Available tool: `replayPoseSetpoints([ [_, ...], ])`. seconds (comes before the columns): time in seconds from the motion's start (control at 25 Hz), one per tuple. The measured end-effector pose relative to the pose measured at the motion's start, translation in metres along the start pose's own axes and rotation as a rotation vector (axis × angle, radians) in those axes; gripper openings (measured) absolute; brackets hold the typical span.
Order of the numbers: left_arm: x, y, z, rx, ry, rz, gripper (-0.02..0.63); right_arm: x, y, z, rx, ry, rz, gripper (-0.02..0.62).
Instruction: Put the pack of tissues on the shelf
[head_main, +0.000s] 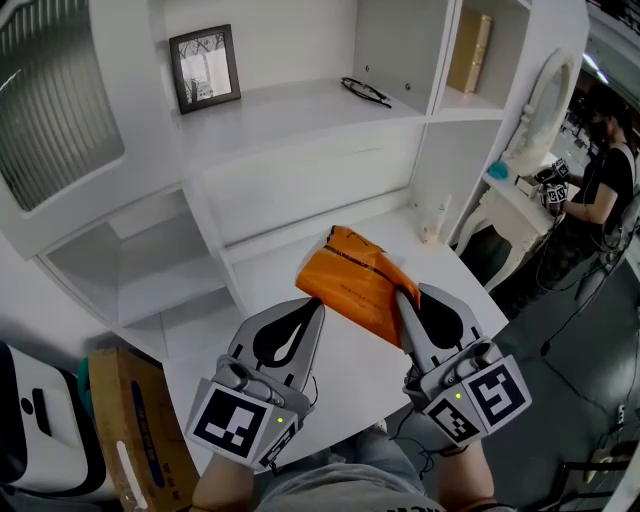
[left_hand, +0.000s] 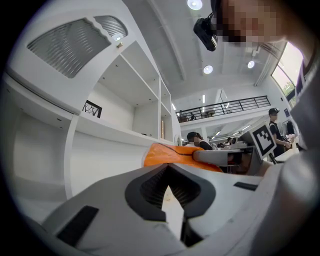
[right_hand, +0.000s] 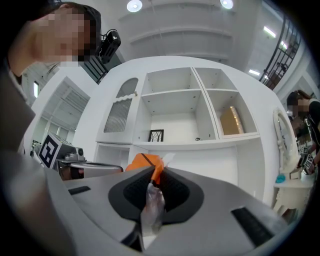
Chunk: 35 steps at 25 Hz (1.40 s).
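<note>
The pack of tissues (head_main: 352, 288) is orange and wrapped in crinkly plastic. It hangs above the white desk (head_main: 262, 272), in front of the shelf unit (head_main: 300, 108). My right gripper (head_main: 405, 296) is shut on the pack's near edge; in the right gripper view (right_hand: 152, 174) clear film and orange wrapper (right_hand: 143, 162) sit pinched between the pads. My left gripper (head_main: 312, 308) is just left of the pack and apart from it, shut with nothing in it. The left gripper view (left_hand: 169, 171) shows the pack (left_hand: 167, 154) beyond the jaw tips.
On the shelf board stand a framed picture (head_main: 205, 68) and a pair of glasses (head_main: 366, 92); a tan book (head_main: 470, 52) is in the right cubby. A small bottle (head_main: 437, 218) stands at the desk's back right. A cardboard box (head_main: 130, 420) is lower left, and a person (head_main: 600, 190) stands by a vanity at far right.
</note>
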<state>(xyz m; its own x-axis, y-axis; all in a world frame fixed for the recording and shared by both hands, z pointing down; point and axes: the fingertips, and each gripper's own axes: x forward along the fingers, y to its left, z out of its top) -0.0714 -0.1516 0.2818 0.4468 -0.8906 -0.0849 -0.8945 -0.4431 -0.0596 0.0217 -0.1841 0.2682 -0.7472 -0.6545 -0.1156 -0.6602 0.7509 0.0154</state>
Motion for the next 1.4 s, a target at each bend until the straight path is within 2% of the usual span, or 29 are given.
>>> replayPoseSetpoints([
  [0.48, 0.018, 0.014, 0.002, -0.003, 0.006, 0.117, 0.025, 0.027, -0.022, 0.024, -0.012, -0.030, 0.113, 0.049],
  [0.64, 0.023, 0.018, -0.001, -0.014, 0.032, 0.155, 0.025, 0.037, -0.030, 0.033, -0.022, -0.045, 0.152, 0.049],
  [1.4, 0.040, 0.031, 0.003, 0.014, 0.013, 0.305, 0.025, 0.073, -0.039, 0.073, -0.069, -0.124, 0.341, 0.049],
])
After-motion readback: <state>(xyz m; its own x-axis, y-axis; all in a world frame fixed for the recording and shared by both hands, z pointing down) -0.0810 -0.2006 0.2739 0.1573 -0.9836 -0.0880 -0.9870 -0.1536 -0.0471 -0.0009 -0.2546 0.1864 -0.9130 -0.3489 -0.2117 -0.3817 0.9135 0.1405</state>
